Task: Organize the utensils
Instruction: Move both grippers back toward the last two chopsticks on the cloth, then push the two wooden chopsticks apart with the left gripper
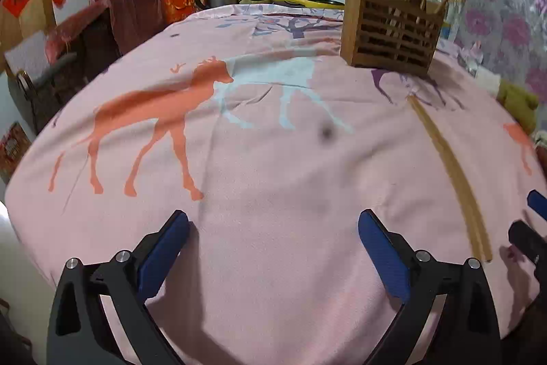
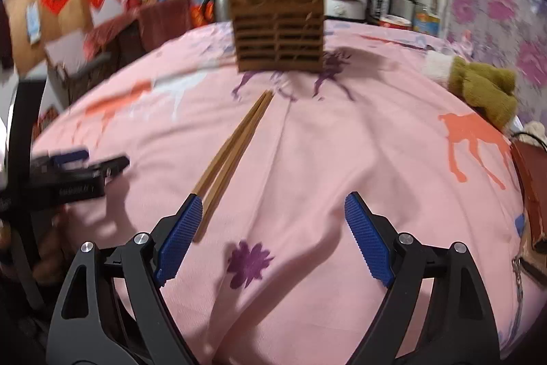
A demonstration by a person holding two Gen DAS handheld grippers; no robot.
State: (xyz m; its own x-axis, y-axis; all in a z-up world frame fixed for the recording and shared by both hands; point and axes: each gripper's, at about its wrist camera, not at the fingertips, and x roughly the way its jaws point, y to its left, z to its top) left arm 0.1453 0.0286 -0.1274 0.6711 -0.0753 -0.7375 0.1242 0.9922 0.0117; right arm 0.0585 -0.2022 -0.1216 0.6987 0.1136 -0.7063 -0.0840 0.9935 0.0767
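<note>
Step in hand, by judgement: approach to pick up the pair of long brown wooden chopsticks (image 2: pixel 232 156) lying on the pink deer-print cloth (image 2: pixel 359 142); slatted wooden utensil holder (image 2: pixel 278 40) stands beyond, already bearing sticks; right gripper (image 2: pixel 270 228) fingers wide apart, empty, left pad (image 2: pixel 177 238) just beside the pair's near end; left gripper (image 1: pixel 273 248) fingers also apart, empty, pair off to its right; long axis runs from near end toward holder, far tips close to its base; next move likely needs a leftward shift to straddle the pair, then closing.
</note>
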